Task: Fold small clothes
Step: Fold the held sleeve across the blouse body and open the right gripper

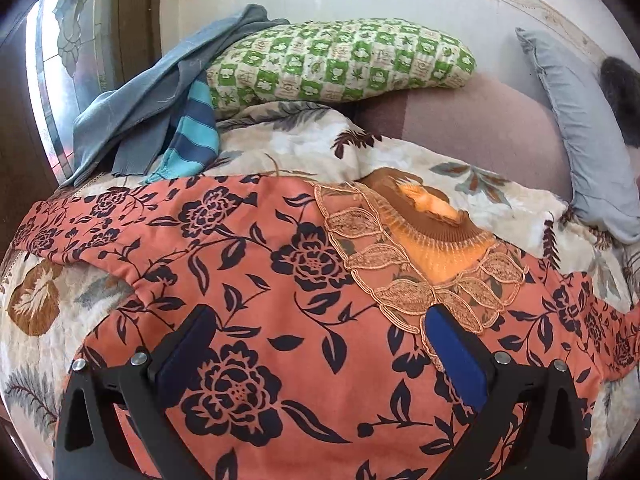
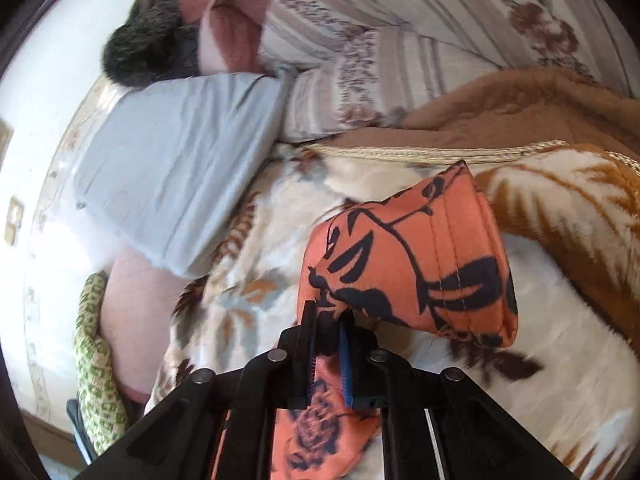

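An orange garment with dark navy flowers and a lace-trimmed neckline lies spread across the bed in the left wrist view. My left gripper hovers over its middle, open, its blue-padded fingers wide apart with only flat cloth beneath. In the right wrist view my right gripper is shut on a fold of the same orange garment, whose hemmed end, likely a sleeve, stands lifted above the blanket and curls over past the fingertips.
The bed carries a cream floral blanket. A green checked pillow, grey-blue clothes and a striped blue piece lie at the back. A grey pillow, a brown blanket and a striped quilt surround the right side.
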Tool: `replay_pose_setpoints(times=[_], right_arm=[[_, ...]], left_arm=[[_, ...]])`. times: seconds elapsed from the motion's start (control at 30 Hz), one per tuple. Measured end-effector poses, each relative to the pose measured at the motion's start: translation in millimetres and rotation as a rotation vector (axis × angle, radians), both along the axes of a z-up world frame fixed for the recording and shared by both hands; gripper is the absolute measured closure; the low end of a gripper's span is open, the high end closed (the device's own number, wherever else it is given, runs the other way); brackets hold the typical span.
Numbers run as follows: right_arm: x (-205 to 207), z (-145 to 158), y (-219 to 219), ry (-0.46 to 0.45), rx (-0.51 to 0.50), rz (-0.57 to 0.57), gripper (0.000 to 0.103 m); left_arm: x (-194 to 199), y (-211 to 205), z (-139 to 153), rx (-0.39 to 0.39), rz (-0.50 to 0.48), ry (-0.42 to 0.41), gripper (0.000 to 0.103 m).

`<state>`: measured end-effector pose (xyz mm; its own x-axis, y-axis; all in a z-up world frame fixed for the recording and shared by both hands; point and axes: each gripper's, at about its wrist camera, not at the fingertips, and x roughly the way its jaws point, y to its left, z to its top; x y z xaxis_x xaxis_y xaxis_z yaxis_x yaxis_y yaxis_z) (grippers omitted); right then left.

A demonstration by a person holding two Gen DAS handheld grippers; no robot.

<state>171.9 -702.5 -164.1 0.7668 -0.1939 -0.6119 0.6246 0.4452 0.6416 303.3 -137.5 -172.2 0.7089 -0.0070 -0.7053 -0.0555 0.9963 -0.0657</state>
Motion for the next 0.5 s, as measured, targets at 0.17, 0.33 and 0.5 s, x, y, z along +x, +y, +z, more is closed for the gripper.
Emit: replay_pose_setpoints(times=[0.17,0.33,0.5], right_arm=[[58.5,48.7,107.0,-0.075,-0.074,0.292,0.093],[113.3,64.2,251.4,-0.057,-0.179,0.611,0.093],[149.7,27.3,394.5,0.093,-0.268,0.862,0.089]], left_arm=[[-2.5,24.3,12.4,0.04,0.06,-0.045,0.0],[-0.9,70.4,25.4,0.107,0.156,-0.079,0.0],[2.5,132.0,32.6,0.116,0.303,-0.082,0.0]])
